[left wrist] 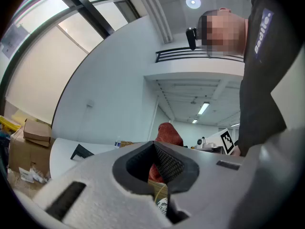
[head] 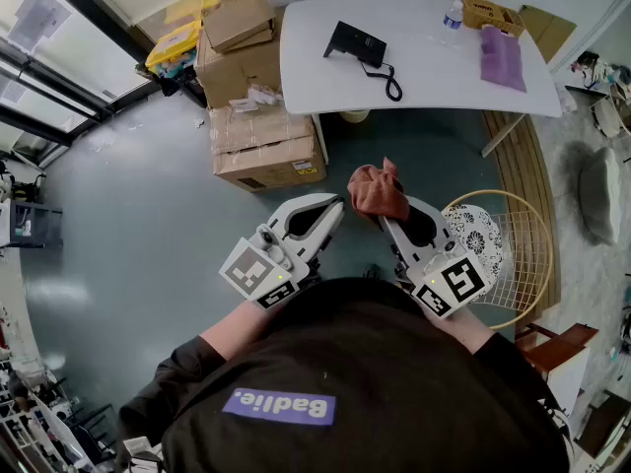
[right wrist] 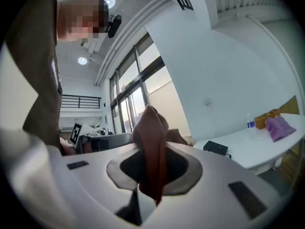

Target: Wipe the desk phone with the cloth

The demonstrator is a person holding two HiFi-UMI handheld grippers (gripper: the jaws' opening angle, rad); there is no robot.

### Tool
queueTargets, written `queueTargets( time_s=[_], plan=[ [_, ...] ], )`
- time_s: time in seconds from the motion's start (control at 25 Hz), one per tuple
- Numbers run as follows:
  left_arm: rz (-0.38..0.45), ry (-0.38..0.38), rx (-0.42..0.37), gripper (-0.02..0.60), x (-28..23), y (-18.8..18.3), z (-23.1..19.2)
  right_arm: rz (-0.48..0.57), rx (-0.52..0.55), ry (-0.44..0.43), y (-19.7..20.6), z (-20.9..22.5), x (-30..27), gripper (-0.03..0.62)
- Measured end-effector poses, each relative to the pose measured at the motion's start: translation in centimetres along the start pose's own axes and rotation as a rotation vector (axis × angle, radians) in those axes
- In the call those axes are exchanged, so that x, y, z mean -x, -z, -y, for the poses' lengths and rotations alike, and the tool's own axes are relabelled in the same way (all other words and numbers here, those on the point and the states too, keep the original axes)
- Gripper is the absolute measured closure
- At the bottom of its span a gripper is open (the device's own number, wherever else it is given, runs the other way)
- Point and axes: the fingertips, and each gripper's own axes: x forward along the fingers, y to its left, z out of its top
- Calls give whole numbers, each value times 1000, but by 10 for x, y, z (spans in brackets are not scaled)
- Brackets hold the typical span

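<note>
Fingers (right wrist: 188, 173) of right gripper (right wrist: 153, 178) on cloth (right wrist: 151, 132)

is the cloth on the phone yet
No, the cloth is pinched in the right gripper over the floor, apart from the desk phone on the table.

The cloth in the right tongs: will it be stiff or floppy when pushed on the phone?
Probably floppy: the cloth bunches in folds above the right tongs. Likely light, since one pinch holds it up. It may crumple against the phone.

The person's dark shirt (head: 394, 363) reads "Badlie." on purple.
</note>
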Motion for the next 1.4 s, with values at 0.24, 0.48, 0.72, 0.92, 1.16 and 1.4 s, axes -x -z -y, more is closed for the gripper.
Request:
queueTargets(
  time_s=[0.24,0.48,0.72,0.92,1.16,1.4],
  plan=[
    [7,-20,-1,574,-13,3,5,-1,5,-23,-4,11,9,537],
    [10,-45,-4,574,-28,6,14,8,1,-75,-7,19,19,537],
    [20,-87,-15,574,-40,8,19,7,5,-117,-6,33,25,536],
    [13,-104,-24,574,-45,9,11,11,10,-128,-9,44,21,536],
    [45,-120,-32,574,-58,-3,-22,9,1,-131,-14,65,-5,536],
    [57,-97,-20,574,-74,-10,-74,-5,37,-100,-23,85,-48,537]
  ],
)
